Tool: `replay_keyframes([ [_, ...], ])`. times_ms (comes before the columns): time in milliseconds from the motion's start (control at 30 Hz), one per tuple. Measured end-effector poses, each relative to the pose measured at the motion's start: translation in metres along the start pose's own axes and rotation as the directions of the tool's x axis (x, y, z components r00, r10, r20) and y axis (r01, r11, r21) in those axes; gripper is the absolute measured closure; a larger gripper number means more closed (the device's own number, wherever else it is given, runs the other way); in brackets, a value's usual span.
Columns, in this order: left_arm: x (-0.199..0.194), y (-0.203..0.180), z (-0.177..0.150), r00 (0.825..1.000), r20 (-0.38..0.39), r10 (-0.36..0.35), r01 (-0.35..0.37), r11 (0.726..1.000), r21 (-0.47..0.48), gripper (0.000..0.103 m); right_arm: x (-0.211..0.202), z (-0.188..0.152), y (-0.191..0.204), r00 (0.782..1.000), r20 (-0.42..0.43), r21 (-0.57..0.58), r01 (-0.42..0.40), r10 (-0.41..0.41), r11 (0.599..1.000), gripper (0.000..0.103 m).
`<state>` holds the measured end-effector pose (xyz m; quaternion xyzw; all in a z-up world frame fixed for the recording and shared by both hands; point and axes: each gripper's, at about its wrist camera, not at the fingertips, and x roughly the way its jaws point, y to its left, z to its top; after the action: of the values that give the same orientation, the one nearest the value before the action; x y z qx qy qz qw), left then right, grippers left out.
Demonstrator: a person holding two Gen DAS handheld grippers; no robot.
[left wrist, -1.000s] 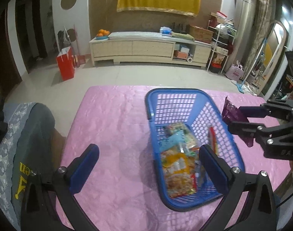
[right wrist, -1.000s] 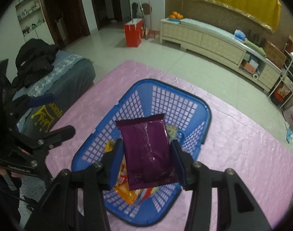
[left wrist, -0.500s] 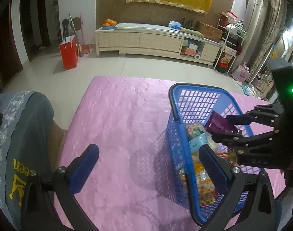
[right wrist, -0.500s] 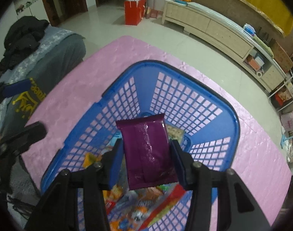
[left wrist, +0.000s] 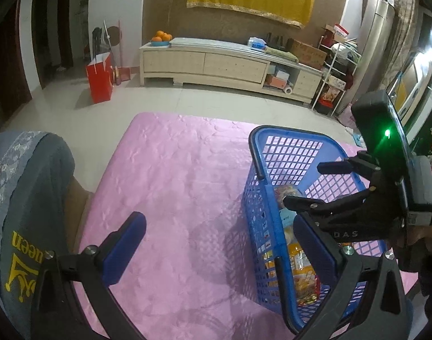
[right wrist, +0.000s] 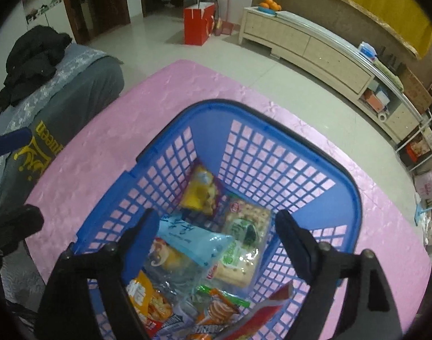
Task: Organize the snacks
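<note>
- While the right gripper (right wrist: 213,226) points steeply down into the blue basket (right wrist: 272,119), its jaws are opening and stand wide; nothing is between them, and no pad touches a packet.
- Basket sits on the pink table cover (left wrist: 173,184), toward the cover's right side in the left wrist view.
- Snack packets fill the basket floor: a yellow packet (right wrist: 200,191) at the far end, a green-and-white cracker packet (right wrist: 244,232) just beside it, and a light blue packet (right wrist: 190,239) lying partly over a clear-wrapped bun.
- Nearer the camera: an orange packet (right wrist: 148,300), an orange-and-green packet (right wrist: 218,308) and a red packet (right wrist: 261,311), overlapping one another.
- The purple packet does not show in either view; its place among the others cannot be told.
- Left gripper (left wrist: 216,243): jaws spread wide, empty. One blue pad (left wrist: 122,248) hangs over bare pink cover; the other is in front of the basket's near wall.
- Right gripper seen from the left wrist view (left wrist: 301,184): black fingers reach over the basket rim, held by a hand (left wrist: 423,235) at the frame's right edge; a green light shows on its housing.
- Grey fabric with yellow lettering (left wrist: 17,255) lies beside the table's left edge.
</note>
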<state>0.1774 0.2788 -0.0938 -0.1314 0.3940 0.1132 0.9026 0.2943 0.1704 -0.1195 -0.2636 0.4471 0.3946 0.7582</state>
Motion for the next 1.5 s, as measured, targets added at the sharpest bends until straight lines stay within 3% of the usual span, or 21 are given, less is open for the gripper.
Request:
replay_keyframes([
  [400,-0.006,-0.023,-0.008,1.0,-0.004,-0.014,0.014,1.0,0.026,0.0,-0.056,-0.027,-0.007,0.994,0.103,0.048,0.038,-0.043,0.998,0.016],
  [600,-0.022,-0.048,-0.023,0.999,-0.004,-0.038,0.038,0.998,0.043,0.0,-0.094,-0.065,-0.016,0.987,0.143,0.129,0.049,-0.067,0.99,0.016],
  [733,-0.048,-0.069,-0.039,0.998,0.041,-0.053,0.051,0.997,0.06,0.0,-0.12,-0.103,-0.023,0.977,0.207,0.236,0.001,-0.051,0.972,0.016],
  [833,-0.068,-0.086,-0.055,0.994,0.069,-0.081,0.076,0.995,0.066,0.0,-0.134,-0.13,-0.023,0.972,0.22,0.289,0.014,-0.08,0.957,0.016],
  [1033,-0.096,-0.113,-0.082,0.988,0.095,-0.121,0.117,0.992,0.043,0.0,-0.178,-0.19,-0.013,0.945,0.263,0.363,0.089,-0.193,0.928,0.016],
  [1333,-0.137,-0.154,-0.112,0.974,0.158,-0.165,0.156,0.986,0.065,0.0,-0.22,-0.241,-0.007,0.908,0.292,0.442,0.151,-0.301,0.884,0.016],
  [1433,-0.149,-0.166,-0.116,0.971,0.176,-0.162,0.144,0.983,0.11,0.0,-0.233,-0.25,-0.005,0.897,0.308,0.453,0.154,-0.317,0.878,0.012],
  [1500,-0.155,-0.174,-0.116,0.969,0.188,-0.161,0.136,0.981,0.137,0.0,-0.246,-0.256,-0.004,0.881,0.335,0.466,0.155,-0.335,0.871,0.004],
])
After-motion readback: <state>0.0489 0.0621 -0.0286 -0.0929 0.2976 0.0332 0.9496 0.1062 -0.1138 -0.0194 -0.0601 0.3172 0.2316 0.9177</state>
